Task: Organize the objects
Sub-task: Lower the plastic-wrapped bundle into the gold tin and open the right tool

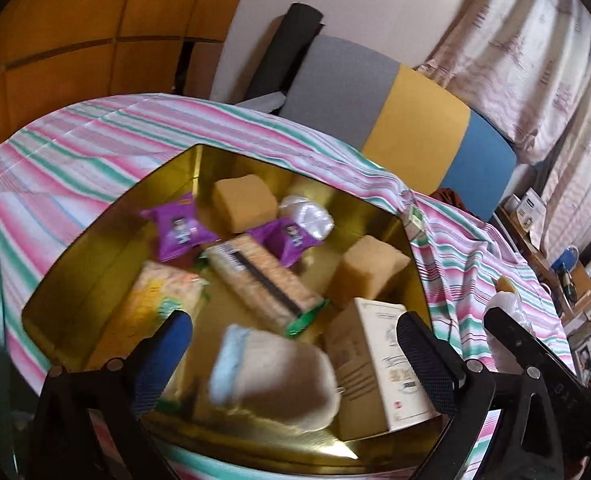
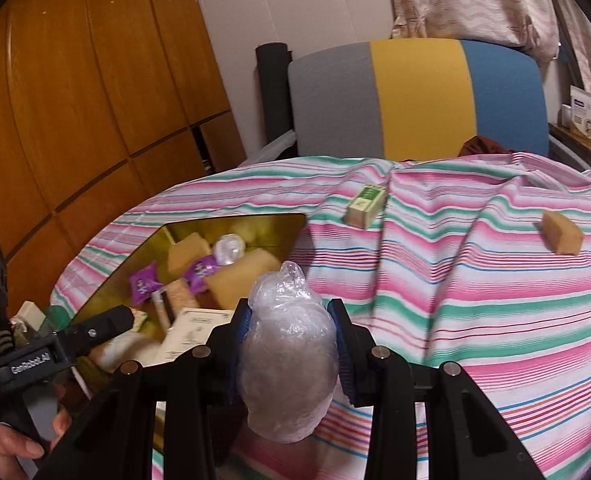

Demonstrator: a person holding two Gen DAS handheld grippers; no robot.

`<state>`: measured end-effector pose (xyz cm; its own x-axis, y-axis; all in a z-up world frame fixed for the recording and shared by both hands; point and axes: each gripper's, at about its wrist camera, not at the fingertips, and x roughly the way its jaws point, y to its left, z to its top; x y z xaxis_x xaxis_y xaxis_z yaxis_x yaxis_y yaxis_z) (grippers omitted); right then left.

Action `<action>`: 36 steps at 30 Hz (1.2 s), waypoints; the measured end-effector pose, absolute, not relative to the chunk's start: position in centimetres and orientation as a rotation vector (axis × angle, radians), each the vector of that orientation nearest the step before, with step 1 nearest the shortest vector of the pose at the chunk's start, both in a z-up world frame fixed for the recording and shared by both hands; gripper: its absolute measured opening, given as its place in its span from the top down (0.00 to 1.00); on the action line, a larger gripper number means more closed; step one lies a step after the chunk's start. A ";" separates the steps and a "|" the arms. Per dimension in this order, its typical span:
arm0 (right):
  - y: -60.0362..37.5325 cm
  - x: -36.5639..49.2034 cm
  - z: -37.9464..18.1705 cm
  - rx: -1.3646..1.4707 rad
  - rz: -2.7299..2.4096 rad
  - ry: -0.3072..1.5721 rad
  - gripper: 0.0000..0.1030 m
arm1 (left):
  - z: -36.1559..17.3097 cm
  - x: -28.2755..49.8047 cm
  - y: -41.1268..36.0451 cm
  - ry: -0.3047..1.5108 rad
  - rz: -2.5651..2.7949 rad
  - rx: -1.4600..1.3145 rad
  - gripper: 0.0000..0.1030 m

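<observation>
right fingers (image 2: 337, 332) clamp plastic-wrapped bundle (image 2: 287, 344) between them | left fingers (image 1: 423, 352) spread above gold tin (image 1: 167, 184)

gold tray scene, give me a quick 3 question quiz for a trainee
1. True or false: the right gripper is shut on a clear plastic bundle.
2. How many purple packets lie in the gold tray?
3. Which lies outside the tray on the striped cloth: A) green-and-white box, B) cracker pack?

Key: 1 true; 2 two; 3 A
</observation>
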<state>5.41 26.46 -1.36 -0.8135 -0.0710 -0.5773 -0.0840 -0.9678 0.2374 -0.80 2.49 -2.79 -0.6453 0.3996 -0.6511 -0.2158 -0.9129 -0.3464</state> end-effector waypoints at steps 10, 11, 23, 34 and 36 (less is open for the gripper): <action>22.2 2.6 0.4 -1.022 3.054 0.408 0.64 | -2.2 -1.4 -0.5 -0.365 2.733 -1.127 0.00; 21.7 2.0 0.6 -1.030 3.064 0.406 0.64 | -2.2 -1.4 -1.0 -0.385 2.753 -1.127 0.00; 17.1 -4.6 -0.3 -1.198 3.047 0.447 0.63 | -1.7 -2.5 -6.3 -0.620 2.851 -1.140 0.00; 18.5 -4.8 0.7 -1.110 2.944 0.429 0.54 | -1.6 -2.4 -6.2 -0.638 2.827 -1.150 0.00; 19.1 -4.1 0.6 -1.105 2.935 0.480 0.54 | -1.8 -2.3 -6.0 -0.633 2.821 -1.157 0.00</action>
<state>-4.11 19.10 0.60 -0.7569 -0.1347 -0.6395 -0.0762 -0.9537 0.2910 -2.34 -5.96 -1.75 -0.7234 0.1760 -0.6676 0.1260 -0.9171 -0.3783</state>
